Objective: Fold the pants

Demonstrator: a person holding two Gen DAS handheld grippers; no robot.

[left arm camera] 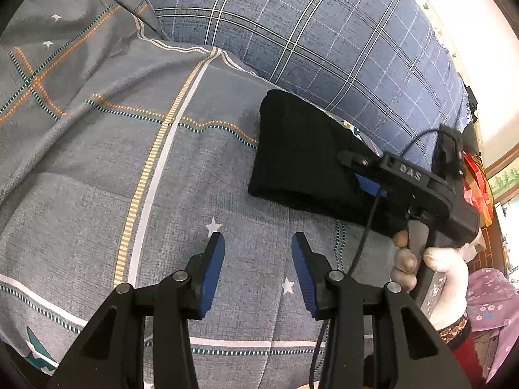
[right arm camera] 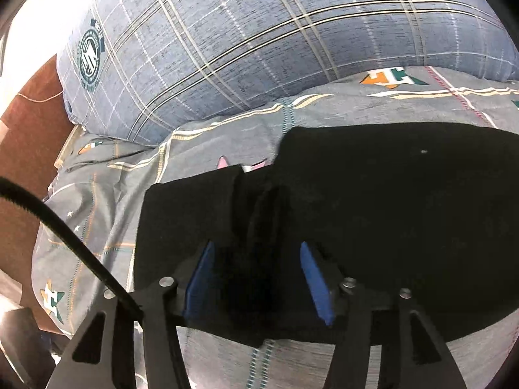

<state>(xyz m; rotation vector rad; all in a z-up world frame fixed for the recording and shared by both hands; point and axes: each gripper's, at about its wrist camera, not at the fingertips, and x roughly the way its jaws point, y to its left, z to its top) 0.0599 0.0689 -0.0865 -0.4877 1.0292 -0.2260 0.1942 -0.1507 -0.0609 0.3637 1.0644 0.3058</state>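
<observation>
Left wrist view: left gripper (left arm camera: 258, 243), jaws apart and empty, hovers over a grey patterned bedsheet (left arm camera: 97, 162); folded black pants (left arm camera: 301, 155) lie beyond, probably just set down. Right wrist view: right gripper (right arm camera: 256, 256) gapes, pants beneath untouched (likely released), blue plaid pillow (right arm camera: 259, 48) behind

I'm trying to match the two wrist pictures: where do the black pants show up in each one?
Left wrist view: the black pants lie right of centre on the grey bedspread, partly behind the right tool.
Right wrist view: they fill the centre and right, under the open tool.
Shared landmark: the blue plaid pillow just beyond the pants, also across the top here.
</observation>
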